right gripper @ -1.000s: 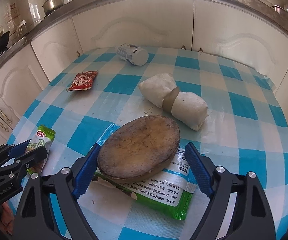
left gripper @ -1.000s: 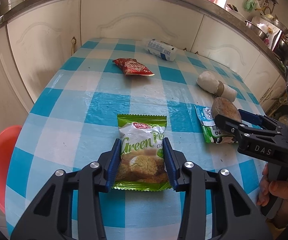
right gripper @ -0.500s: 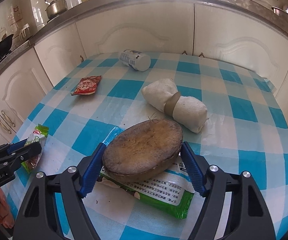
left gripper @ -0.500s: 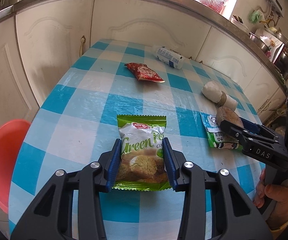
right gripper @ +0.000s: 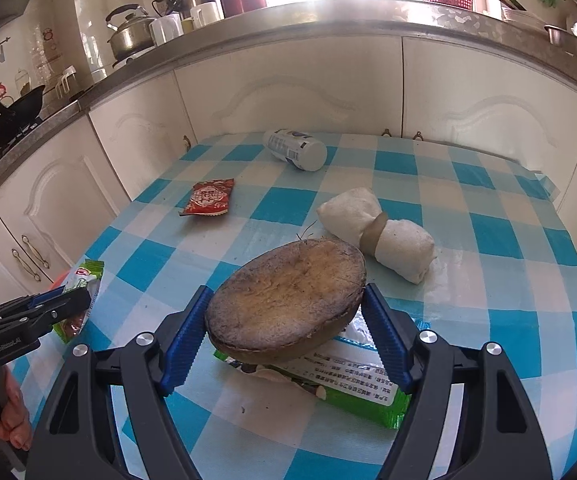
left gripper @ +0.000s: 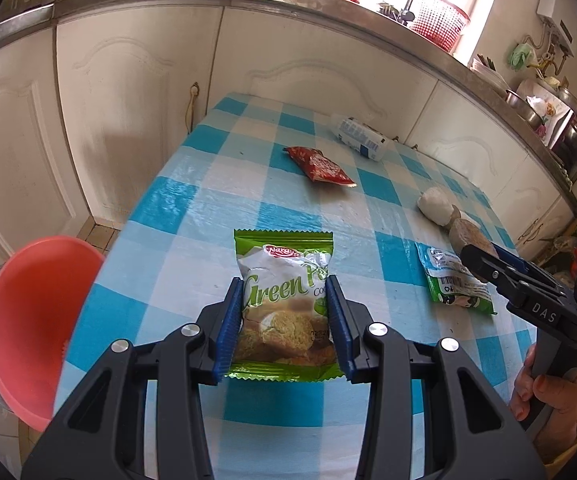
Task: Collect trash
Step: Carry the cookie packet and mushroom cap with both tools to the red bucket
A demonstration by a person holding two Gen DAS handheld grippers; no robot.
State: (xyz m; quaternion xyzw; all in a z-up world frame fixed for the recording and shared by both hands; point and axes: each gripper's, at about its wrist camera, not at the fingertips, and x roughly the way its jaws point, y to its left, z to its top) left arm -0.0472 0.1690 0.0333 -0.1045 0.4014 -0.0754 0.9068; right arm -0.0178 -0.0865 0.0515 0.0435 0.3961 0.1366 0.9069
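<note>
My left gripper (left gripper: 283, 292) is shut on a green cookie packet (left gripper: 280, 260), its blue pads pinching both sides as it hangs a little above the checked table (left gripper: 192, 200). My right gripper (right gripper: 287, 292) is shut on a round brown disc-like husk (right gripper: 284, 312), held tilted just over a green-and-white wrapper (right gripper: 352, 384). On the table lie a red sachet (right gripper: 208, 198), a white bottle (right gripper: 296, 148) on its side and a white roll with a tan band (right gripper: 376, 232). The left wrist view shows the right gripper (left gripper: 484, 256) at the right edge.
A coral plastic basin (left gripper: 36, 320) sits below the table's left edge. White cabinets (left gripper: 128, 100) and a steel-edged counter wrap the table's far and left sides. A hand (left gripper: 544, 392) holds the right gripper's handle at lower right.
The left gripper has drawn back and up with the cookie packet, bringing the basin further into view. The right jaws have narrowed onto the brown husk.
</note>
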